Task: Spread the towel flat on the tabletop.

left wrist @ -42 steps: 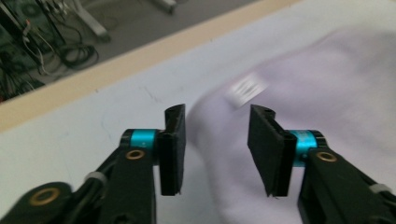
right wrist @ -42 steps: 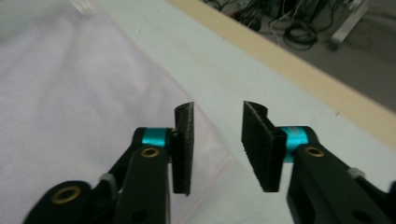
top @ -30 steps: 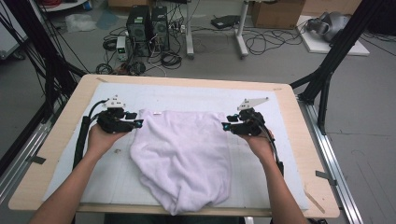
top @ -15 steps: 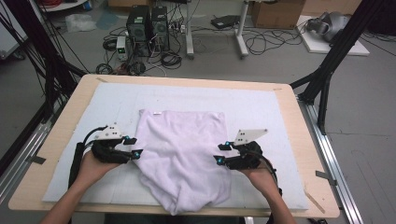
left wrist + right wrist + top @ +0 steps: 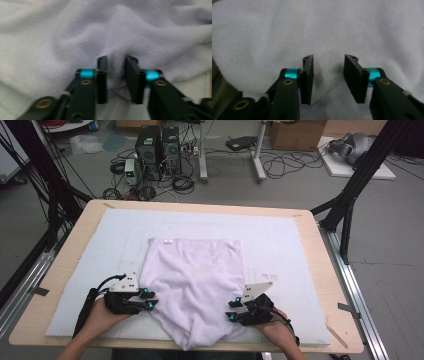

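Note:
A pale lilac towel lies spread on the white mat, its far edge straight and its near end bunched over the mat's front. My left gripper is at the towel's left near edge. In the left gripper view its jaws have just been closing and now pinch a raised fold of the towel. My right gripper is at the right near edge. Its jaws have also been closing but still stand apart over flat towel, with nothing pinched.
The white mat covers most of the wooden table. Black frame posts stand at the left and right of the table. Computers and cables sit on the floor beyond the far edge.
Both hands have moved from the towel's far corners down its sides to the near end. The towel's far edge now lies flat and straight.

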`<state>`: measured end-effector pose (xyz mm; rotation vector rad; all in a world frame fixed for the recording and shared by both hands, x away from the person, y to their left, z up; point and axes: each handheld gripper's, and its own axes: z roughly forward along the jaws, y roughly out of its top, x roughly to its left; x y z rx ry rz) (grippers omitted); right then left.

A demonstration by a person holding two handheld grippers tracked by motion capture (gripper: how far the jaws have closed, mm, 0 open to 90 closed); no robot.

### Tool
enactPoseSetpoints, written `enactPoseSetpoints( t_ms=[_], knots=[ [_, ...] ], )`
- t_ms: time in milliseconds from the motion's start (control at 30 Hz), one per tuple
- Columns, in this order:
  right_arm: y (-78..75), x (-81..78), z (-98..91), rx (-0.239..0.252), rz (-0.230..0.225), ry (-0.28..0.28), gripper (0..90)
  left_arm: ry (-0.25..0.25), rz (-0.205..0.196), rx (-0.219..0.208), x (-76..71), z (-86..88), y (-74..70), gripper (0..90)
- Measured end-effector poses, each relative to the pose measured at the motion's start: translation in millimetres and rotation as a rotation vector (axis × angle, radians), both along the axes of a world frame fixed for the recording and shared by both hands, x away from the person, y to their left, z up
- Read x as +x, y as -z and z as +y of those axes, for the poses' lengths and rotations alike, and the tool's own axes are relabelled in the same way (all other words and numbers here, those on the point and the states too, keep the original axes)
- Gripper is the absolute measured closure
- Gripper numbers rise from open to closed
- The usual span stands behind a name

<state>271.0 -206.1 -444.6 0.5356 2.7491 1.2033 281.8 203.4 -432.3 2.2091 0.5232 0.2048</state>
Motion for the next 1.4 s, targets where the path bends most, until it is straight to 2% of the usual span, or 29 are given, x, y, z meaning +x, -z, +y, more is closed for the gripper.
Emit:
enactPoseSetpoints(
  t_ms=[33, 100, 167, 267, 367, 433, 467, 600, 667, 733, 767, 800, 867, 933, 1000, 1100, 1133, 1233, 1300, 1400],
  knots=[
    [-0.9, 2.0, -0.4, -0.001, 0.02, -0.009, 83.2, -0.003, 0.005, -0.006, 0.8, -0.3, -0.6, 84.8],
    [-1.9, 3.8, 0.0, -0.006, 0.035, -0.016, 86.8, -0.007, 0.003, -0.007, 2.1, 0.5, -4.0, 86.3],
    [-7.7, 4.6, 0.5, -0.023, 0.013, -0.029, 87.7, -0.017, -0.008, -0.026, 2.2, 3.1, -10.3, 86.8],
    [-26.1, 9.6, -4.0, 0.021, -0.019, -0.003, 87.7, -0.037, -0.031, -0.039, 6.8, 6.3, -23.2, 86.8],
    [-44.8, 20.8, -8.2, 0.02, -0.069, 0.033, 87.7, -0.09, -0.044, -0.062, 19.2, 8.4, -36.4, 86.8],
    [-52.9, 33.7, -11.7, 0.005, -0.096, 0.066, 87.7, -0.132, -0.042, -0.07, 31.9, 8.4, -41.5, 86.6],
    [-54.1, 38.3, -13.1, 0.002, -0.096, 0.085, 87.7, -0.147, -0.04, -0.071, 38.5, 7.1, -42.7, 86.6],
    [-45.6, 71.4, -20.8, 0.025, -0.07, 0.173, 87.7, -0.201, -0.028, -0.046, 67.0, -6.5, -35.5, 86.6],
    [-35.3, 86.9, -21.4, 0.021, -0.048, 0.204, 87.7, -0.237, -0.021, -0.033, 79.2, -10.2, -24.5, 86.6],
    [-23.5, 99.5, -20.6, 0.017, -0.017, 0.226, 87.6, -0.26, 0.012, 0.0, 90.7, -11.6, -11.8, 86.6],
    [-17.9, 104.1, -19.3, 0.013, -0.002, 0.232, 87.5, -0.268, 0.033, 0.002, 94.7, -11.4, -6.5, 86.6],
    [-12.8, 108.1, -17.8, 0.007, 0.006, 0.238, 87.4, -0.27, 0.038, 0.001, 97.5, -11.2, -2.8, 86.4],
    [-6.2, 112.6, -15.4, 0.005, 0.027, 0.239, 86.9, -0.266, 0.032, -0.007, 98.3, -11.0, -2.4, 85.6],
    [-7.1, 112.0, -15.4, 0.01, 0.019, 0.243, 84.0, -0.262, 0.013, -0.005, 95.0, -10.3, -6.4, 81.9],
    [-11.9, 108.3, -18.1, 0.008, 0.002, 0.247, 78.5, -0.262, 0.012, -0.029, 90.9, -6.0, -13.0, 72.8],
    [-23.1, 98.1, -23.9, 0.043, -0.014, 0.255, 74.5, -0.26, -0.014, -0.073, 80.0, 0.9, -24.1, 67.4],
    [-27.0, 92.9, -24.8, 0.056, -0.025, 0.253, 73.8, -0.255, -0.022, -0.087, 75.3, 3.1, -27.0, 66.0],
    [-36.5, 75.7, -24.8, 0.072, -0.063, 0.228, 71.3, -0.223, -0.036, -0.094, 60.2, 7.7, -31.8, 64.3],
    [-41.3, 63.1, -23.2, 0.052, -0.097, 0.212, 70.1, -0.206, -0.038, -0.088, 50.7, 9.6, -31.9, 63.8],
    [-44.2, 46.5, -23.0, 0.083, -0.093, 0.181, 68.2, -0.162, -0.035, -0.096, 37.1, 11.6, -28.6, 63.7]
  ],
)
